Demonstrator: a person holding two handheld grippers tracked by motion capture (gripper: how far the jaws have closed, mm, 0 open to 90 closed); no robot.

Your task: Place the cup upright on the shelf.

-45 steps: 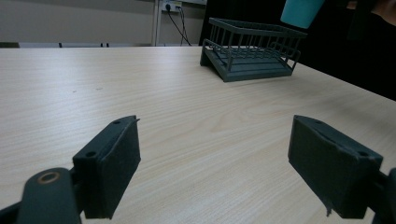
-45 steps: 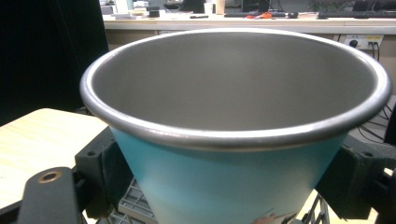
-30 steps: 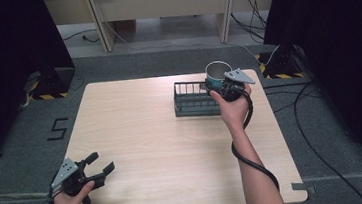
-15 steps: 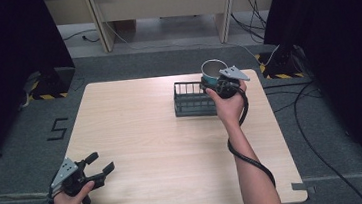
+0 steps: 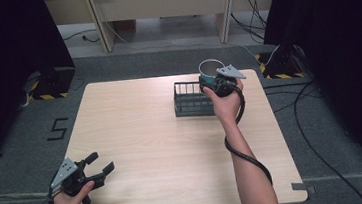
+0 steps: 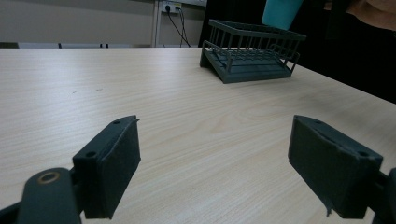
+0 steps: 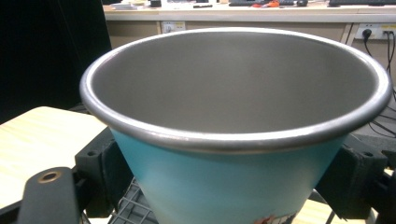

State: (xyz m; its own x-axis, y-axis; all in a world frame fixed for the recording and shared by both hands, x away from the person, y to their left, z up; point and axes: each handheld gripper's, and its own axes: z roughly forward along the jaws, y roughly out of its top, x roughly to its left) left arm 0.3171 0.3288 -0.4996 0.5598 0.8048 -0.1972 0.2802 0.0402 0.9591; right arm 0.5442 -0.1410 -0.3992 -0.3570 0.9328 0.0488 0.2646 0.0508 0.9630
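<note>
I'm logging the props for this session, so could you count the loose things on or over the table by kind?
Cups: 1, the teal cup with a metal inside, clamped in the right gripper.
Racks: 1, the dark wire rack on the table.
Total: 2.

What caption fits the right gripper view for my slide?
Right gripper clamps a teal cup with steel rim, held above the wire rack.

Beneath the left fingers (image 6: 112,172), pale wooden table (image 5: 137,136). Far beyond the right fingers (image 7: 100,163), long desk (image 7: 243,17) with wall sockets (image 7: 369,31) below. Out past the left fingers, tape mark (image 5: 57,129) on grey floor (image 5: 24,162), striped block (image 5: 42,92) farther off.
</note>
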